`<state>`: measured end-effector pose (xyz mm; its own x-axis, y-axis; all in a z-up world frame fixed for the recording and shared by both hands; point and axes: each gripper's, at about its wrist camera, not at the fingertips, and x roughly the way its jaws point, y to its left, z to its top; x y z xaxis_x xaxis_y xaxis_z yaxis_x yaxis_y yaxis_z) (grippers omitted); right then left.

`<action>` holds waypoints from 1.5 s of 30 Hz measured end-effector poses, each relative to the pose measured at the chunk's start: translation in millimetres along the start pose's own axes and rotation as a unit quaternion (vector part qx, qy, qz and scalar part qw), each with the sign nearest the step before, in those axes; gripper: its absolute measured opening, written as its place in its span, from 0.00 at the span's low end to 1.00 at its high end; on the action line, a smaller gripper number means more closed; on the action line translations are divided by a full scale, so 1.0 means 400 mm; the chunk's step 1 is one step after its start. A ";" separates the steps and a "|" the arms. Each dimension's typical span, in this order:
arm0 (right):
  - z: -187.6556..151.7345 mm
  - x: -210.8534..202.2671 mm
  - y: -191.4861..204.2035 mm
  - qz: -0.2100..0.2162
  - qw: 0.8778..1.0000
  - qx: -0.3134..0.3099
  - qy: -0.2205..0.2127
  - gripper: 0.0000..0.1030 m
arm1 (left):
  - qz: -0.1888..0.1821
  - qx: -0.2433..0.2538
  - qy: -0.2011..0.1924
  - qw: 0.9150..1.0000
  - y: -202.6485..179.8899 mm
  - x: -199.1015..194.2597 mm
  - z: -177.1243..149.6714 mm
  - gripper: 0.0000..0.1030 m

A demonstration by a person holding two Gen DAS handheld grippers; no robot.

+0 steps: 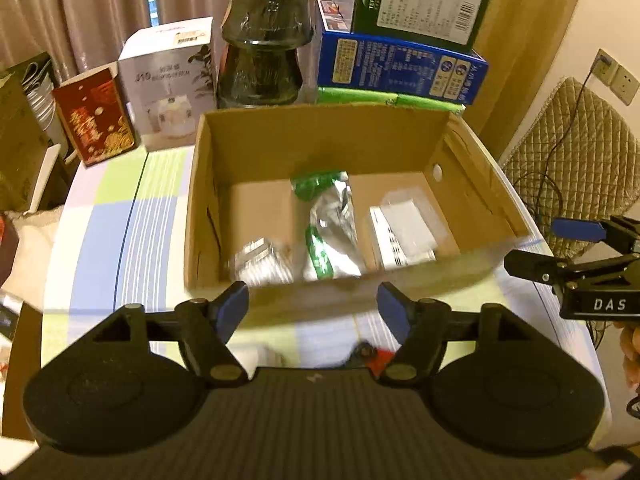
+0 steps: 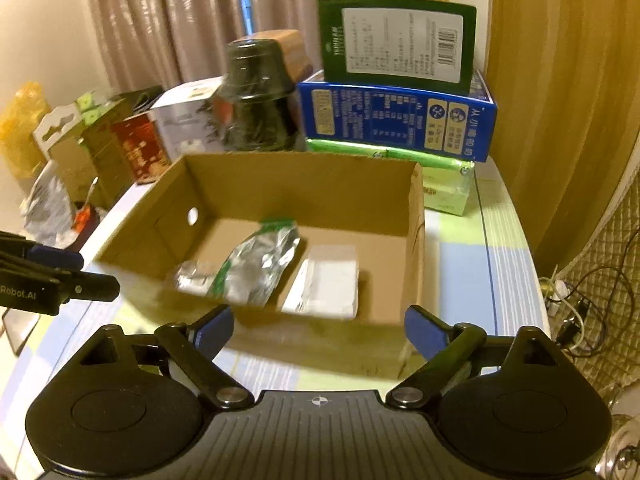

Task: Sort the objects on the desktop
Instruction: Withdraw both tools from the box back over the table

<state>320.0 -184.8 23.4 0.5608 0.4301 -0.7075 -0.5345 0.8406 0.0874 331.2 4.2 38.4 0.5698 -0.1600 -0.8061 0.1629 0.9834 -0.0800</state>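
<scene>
Warm, yellowish indoor light leaves both views fairly dim, with soft shadows. Motion blur smears the lower middle of each frame, worst on the foil packets (image 1: 332, 224) inside the cardboard box (image 1: 476, 184). Fisheye distortion bends the edges, and the corners go black.

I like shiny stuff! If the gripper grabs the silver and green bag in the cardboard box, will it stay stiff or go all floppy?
The silver and green bag looks crinkled, so it would probably flop and bend. Its shiny foil may be slippery between the fingers. It lies flat, so rolling seems unlikely.
</scene>
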 end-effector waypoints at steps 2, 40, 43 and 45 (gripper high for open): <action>-0.026 -0.033 0.010 0.003 1.000 0.000 -0.001 0.90 | 0.001 -0.002 0.001 1.000 -0.009 -0.027 -0.036 0.73; -0.436 -0.311 0.080 0.015 0.998 0.050 0.019 0.98 | 0.049 -0.066 -0.017 0.996 -0.005 -0.281 -0.541 0.99; -0.441 -0.306 0.082 0.014 0.999 0.047 0.022 0.98 | 0.045 -0.069 -0.014 0.997 -0.009 -0.275 -0.549 0.99; -0.444 -0.305 0.082 0.014 0.999 0.045 0.023 0.98 | 0.043 -0.070 -0.012 0.997 -0.012 -0.270 -0.551 0.99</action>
<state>121.8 -268.0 -11.8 0.5166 0.4398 -0.7347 -0.4885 0.8560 0.1690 91.2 35.7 -3.3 0.5968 -0.0751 -0.7989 -0.0005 0.9956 -0.0940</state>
